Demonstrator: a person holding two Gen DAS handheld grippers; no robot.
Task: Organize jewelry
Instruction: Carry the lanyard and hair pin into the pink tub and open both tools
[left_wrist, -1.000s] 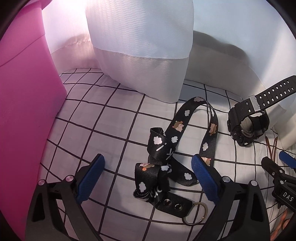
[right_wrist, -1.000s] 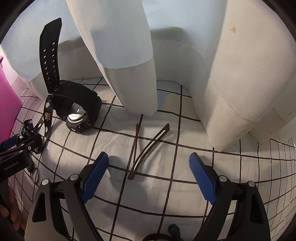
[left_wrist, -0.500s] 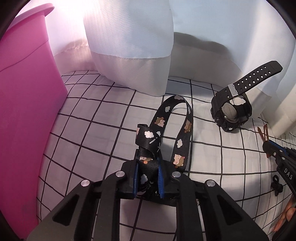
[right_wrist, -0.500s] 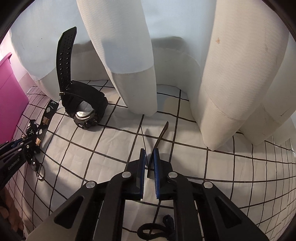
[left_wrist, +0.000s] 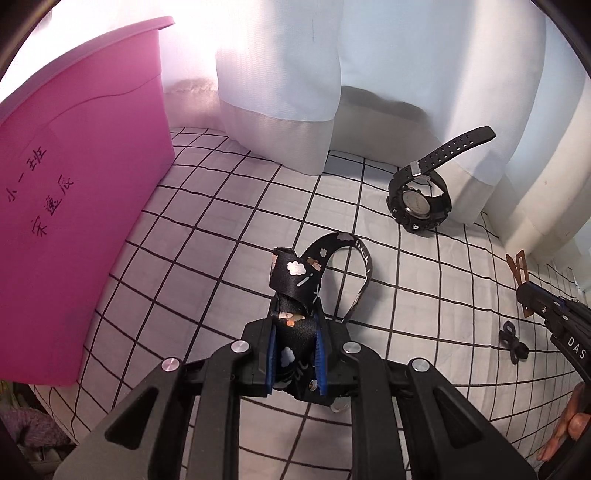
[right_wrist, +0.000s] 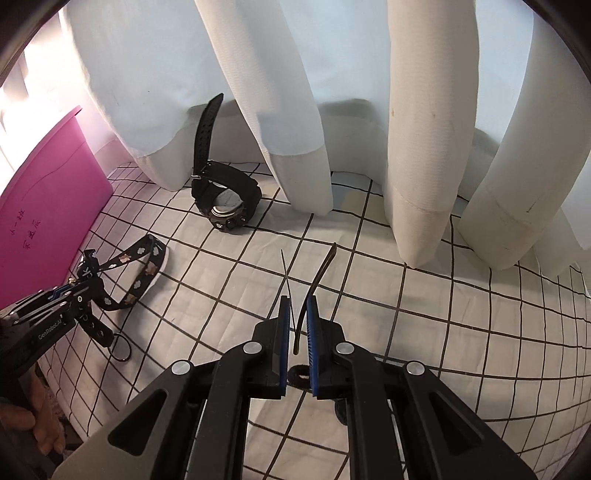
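Note:
My left gripper (left_wrist: 295, 354) is shut on a black lanyard (left_wrist: 295, 273) printed with clouds and animals, lifting its bunched end off the grid-patterned cloth; its loop trails on the cloth. It also shows in the right wrist view (right_wrist: 140, 269), with its metal ring (right_wrist: 120, 347) hanging. My right gripper (right_wrist: 297, 336) is shut on a thin brown hair clip (right_wrist: 321, 273), held above the cloth. A black wristwatch (left_wrist: 419, 201) stands near the curtain, also seen in the right wrist view (right_wrist: 225, 210).
A pink bin (left_wrist: 74, 206) with handwritten characters stands at the left, also in the right wrist view (right_wrist: 44, 214). White curtains (right_wrist: 295, 92) hang along the back. A small black hair tie (left_wrist: 513, 341) lies on the cloth (left_wrist: 207, 240) at the right.
Both grippers closed from open: the left on the lanyard, the right on the brown clip. Both have since lifted and drawn back with their items.

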